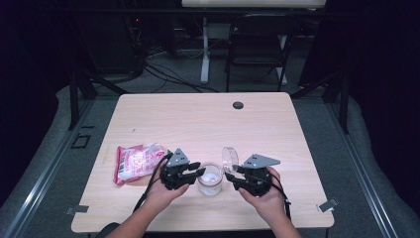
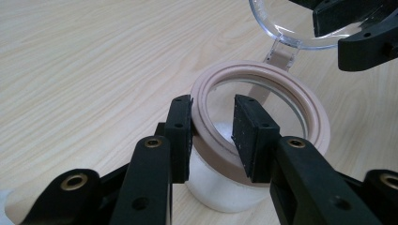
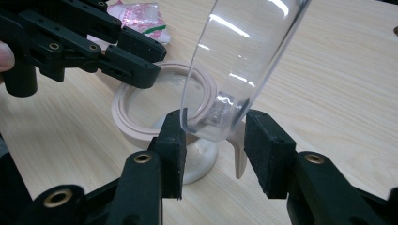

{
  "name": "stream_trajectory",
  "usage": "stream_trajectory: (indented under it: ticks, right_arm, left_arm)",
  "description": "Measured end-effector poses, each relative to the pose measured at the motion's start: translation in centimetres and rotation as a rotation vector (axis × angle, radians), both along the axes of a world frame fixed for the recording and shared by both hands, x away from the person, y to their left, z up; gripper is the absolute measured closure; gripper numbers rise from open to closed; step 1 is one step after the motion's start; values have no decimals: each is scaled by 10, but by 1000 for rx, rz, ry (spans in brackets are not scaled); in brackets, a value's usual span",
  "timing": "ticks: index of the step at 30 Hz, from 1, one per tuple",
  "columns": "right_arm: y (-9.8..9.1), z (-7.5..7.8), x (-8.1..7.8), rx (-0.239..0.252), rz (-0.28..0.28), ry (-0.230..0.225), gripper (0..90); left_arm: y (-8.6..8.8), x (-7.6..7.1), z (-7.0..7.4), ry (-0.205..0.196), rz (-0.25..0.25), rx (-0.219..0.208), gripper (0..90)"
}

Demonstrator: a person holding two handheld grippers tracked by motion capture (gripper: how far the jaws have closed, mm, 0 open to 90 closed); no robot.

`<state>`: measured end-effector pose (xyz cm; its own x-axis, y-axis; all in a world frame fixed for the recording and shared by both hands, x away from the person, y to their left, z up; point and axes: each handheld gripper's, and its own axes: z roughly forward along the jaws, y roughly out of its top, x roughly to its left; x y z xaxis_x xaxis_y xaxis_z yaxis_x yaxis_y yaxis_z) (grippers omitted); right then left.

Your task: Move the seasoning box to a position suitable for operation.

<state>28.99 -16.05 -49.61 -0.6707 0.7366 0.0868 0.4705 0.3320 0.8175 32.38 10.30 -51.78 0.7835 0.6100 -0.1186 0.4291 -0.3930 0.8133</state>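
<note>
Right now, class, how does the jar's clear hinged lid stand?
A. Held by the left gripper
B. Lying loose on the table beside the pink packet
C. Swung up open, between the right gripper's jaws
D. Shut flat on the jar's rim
C: the clear lid stands raised off the jar, between the jaws of the right gripper, while the left gripper straddles the jar's rim.

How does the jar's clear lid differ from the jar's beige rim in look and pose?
The clear lid is transparent and glossy, while the beige rim is opaque and matt. The lid stands tilted up, swung open; the rim lies level atop the jar. The lid sits between the right gripper jaws, whereas the rim wall sits between the left gripper jaws. Both are round and joined by a beige hinge tab.
</note>
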Motion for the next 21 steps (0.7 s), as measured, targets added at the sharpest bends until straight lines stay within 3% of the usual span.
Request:
stream_trajectory:
  ticks: [6,10,21]
  right_arm:
    - [5,-3,1,-24,-7,-5,623]
    - [5,-4,3,-24,-9,-1,639]
    - [-1,-5,18,13,-23,20,707]
  left_arm:
    - [3,1,2,23,1,-20,686]
    - [8,-2,7,-26,21,-32,662]
    - [26,-7,8,-52,84,-44,612]
